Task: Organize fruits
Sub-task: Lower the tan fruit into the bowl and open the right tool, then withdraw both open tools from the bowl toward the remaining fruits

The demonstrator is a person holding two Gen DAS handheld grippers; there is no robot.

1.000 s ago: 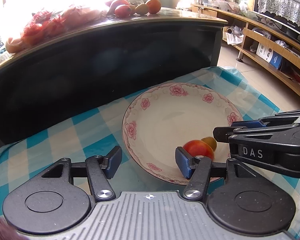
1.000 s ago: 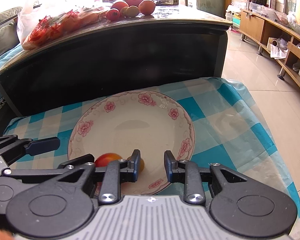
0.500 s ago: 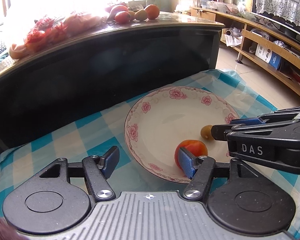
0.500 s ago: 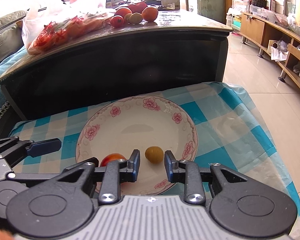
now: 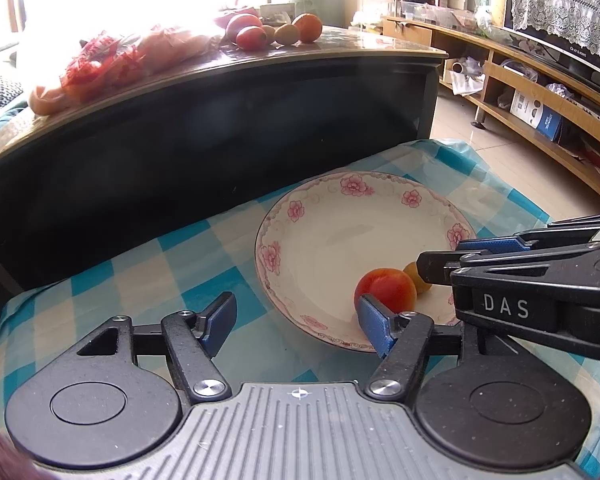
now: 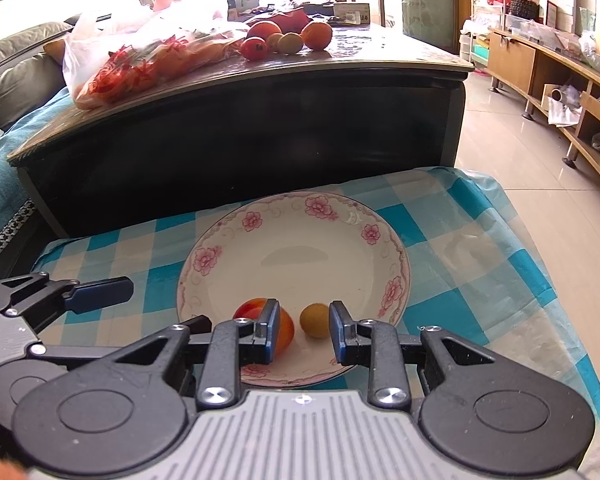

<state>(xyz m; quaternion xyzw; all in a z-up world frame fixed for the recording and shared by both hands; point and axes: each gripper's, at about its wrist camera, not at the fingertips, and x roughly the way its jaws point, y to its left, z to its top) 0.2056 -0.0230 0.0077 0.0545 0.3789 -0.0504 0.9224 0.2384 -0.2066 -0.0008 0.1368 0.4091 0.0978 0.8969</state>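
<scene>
The risk I see is in the shallow white plate with pink flowers round its rim point(image 6: 204, 258): both round fruits sit near its near edge, and a careless nudge from a finger could roll either one across the smooth glaze or over the low rim onto the blue-and-cream checked cloth point(image 6: 440, 304). The right gripper point(image 6: 304, 330) hangs low over that edge with its jaws parted and nothing clamped; the small yellow-green fruit point(image 6: 315, 320) lies loose in the gap between the blue pads, touching neither as far as I can tell. The larger red-orange fruit point(image 6: 252, 308) sits just beside it to the left, partly hidden behind the left pad, so a sideways shift would likely knock it. The left gripper point(image 5: 296, 322) is spread wide and empty, its right finger hovering just before the red-orange fruit, its left over the cloth. More fruits point(image 6: 288, 38) wait on the dark table top point(image 6: 340, 62) behind, well apart from both claws.
</scene>
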